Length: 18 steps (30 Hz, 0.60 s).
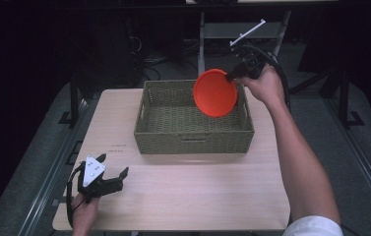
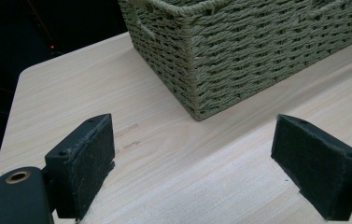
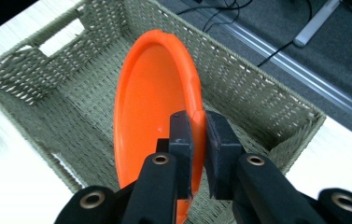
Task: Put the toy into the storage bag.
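Nearest the high camera, the left claw (image 1: pixel 110 169) rests at the near left corner of the table (image 1: pixel 188 196), its jaws spread wide with nothing between them, well apart from the work. Farther back, the right claw (image 1: pixel 232 75) holds an orange plate (image 1: pixel 215 93) by its upper right rim, tilted steeply so its hollow faces the camera. The plate hangs over the right half of a woven basket (image 1: pixel 193 140), its lower edge down inside the basket's opening. So the plate lies below and to the left of the right claw, and the right hand is plainly the nearer one. The part of the basket floor in sight holds nothing else.

From the left gripper view, two black pads (image 2: pixel 87 161) stand far apart over bare table (image 2: pixel 197 186), empty. A corner of the basket (image 2: pixel 239 51) rises just ahead, its wall not touched.

From the right gripper view, the right claw (image 3: pixel 198 140) is pinched tight on the plate's (image 3: pixel 148 107) rim, one jaw inside the dish and one behind it. The plate stands nearly on edge, running away from the claw, with the basket's (image 3: pixel 262 100) woven floor directly beneath. Judging from this, lowering the plate and laying it flat is what remains, with the basket's walls to clear.
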### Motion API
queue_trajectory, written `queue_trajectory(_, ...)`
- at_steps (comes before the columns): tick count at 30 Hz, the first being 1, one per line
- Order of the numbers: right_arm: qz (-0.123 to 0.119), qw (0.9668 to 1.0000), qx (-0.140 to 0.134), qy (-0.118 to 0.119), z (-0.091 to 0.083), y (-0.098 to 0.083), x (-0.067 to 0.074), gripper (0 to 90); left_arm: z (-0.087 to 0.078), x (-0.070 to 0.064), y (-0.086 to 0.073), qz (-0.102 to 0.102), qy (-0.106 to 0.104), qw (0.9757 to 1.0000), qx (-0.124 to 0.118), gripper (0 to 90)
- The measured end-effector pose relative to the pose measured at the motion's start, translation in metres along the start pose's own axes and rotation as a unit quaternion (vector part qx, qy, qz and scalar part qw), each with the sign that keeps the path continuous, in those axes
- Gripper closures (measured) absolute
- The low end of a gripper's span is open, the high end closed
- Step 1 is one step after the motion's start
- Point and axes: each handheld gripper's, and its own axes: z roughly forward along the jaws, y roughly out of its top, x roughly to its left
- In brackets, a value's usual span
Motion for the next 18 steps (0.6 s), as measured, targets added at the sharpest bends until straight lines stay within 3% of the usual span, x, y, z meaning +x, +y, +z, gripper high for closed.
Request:
queue_trajectory(8, 0.015, 0.9996, 0.023, -0.011, 0.026, -0.009, -0.008, 81.9, 0.000, -0.001, 0.000, -0.002, 0.000, 1.0000, 0.000, 12.8)
queue_trajectory(18, 0.030, 0.9988, 0.039, 0.003, 0.059, -0.022, -0.013, 81.9, -0.001, 0.000, 0.000, -0.002, -0.001, 1.0000, 0.003, 12.8)
